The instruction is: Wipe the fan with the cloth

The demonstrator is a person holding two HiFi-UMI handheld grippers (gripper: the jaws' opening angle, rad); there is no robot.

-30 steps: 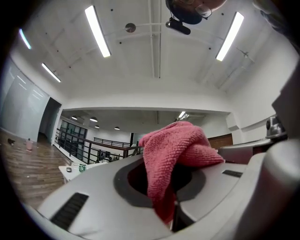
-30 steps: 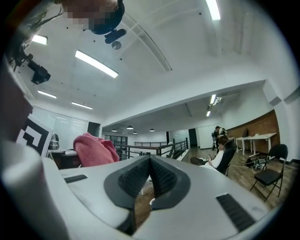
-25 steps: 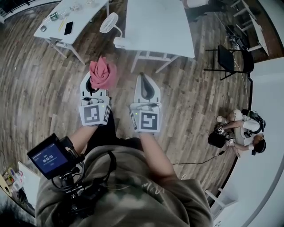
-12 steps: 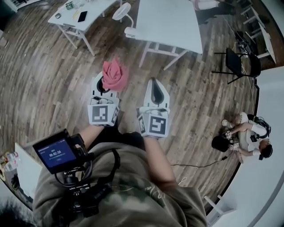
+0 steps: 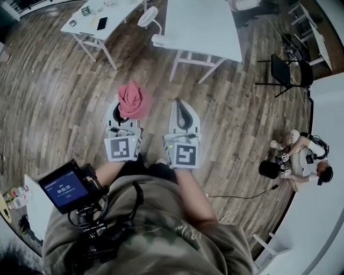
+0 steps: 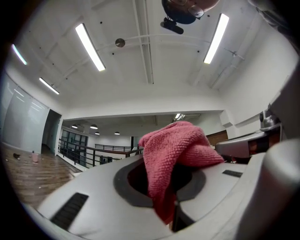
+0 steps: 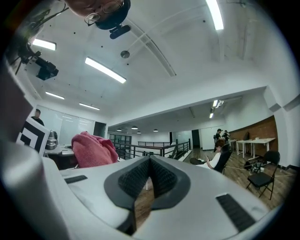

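Office floor, mid-task: a plank wood floor (image 5: pixel 64 96) fills the head view, and the large white table (image 5: pixel 204 27) stands well ahead of you. At its near left corner is the fan (image 5: pixel 148 16), white, with a round head on a thin curved neck that runs down and right to a stubby base (whether it clips on or merely stands there cannot be told). It lies up the frame from the gap between your two tools, well apart from both, its head a shade closer to the line of the left gripper (image 5: pixel 122 113). That suits the job, since the left gripper is clamped on the cloth (image 5: pixel 133 100), a pink-red looped knit bunched into a soft peak over the grey pads. Your right gripper (image 5: pixel 181 107) is closed tight on nothing, its ribbed pads meeting. By this showing, the reach is forward, cloth hand leading.
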